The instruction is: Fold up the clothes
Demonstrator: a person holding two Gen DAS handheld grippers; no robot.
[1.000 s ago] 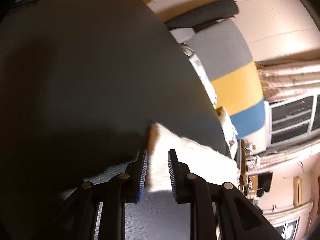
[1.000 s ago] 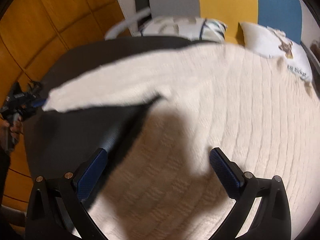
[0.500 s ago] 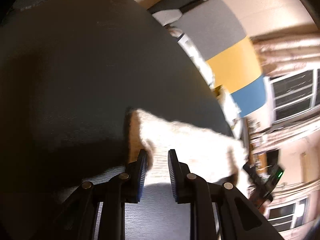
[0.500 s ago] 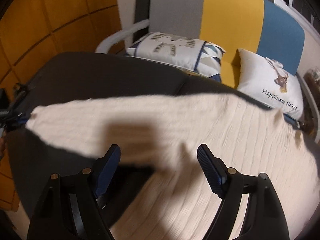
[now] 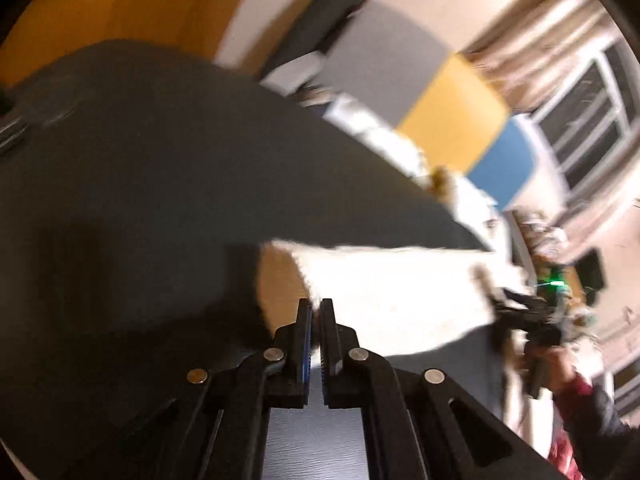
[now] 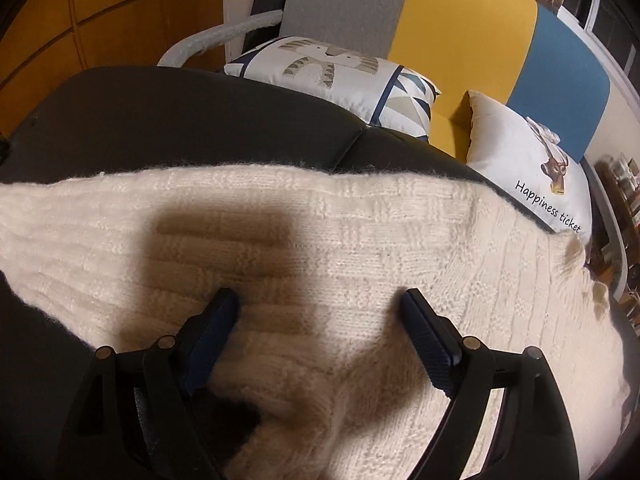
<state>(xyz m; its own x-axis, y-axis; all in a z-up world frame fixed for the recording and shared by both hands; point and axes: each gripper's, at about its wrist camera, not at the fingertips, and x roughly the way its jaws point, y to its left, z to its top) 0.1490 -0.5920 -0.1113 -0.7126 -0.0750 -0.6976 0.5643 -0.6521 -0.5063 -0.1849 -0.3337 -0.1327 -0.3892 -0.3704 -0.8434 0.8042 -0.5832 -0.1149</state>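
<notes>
We are pinching the sweater's (image 5: 384,292) edge in our left gripper (image 5: 316,312), its jaws clamped tight on the knit at lower centre. Our right gripper (image 6: 320,312) is hovering wide apart over the cream knit (gripping nothing, jaws just widening again), which is sprawling across the dark table (image 6: 180,120).

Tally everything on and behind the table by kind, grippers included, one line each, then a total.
Sweaters: 1, the cream knit sweater on the dark table
Tables: 1
Cushions: 2, the cat cushion and the lettered cushion
Benches: 1, the grey, yellow and blue bench
Grippers: 2, the left gripper and the right gripper
Total: 7
</notes>
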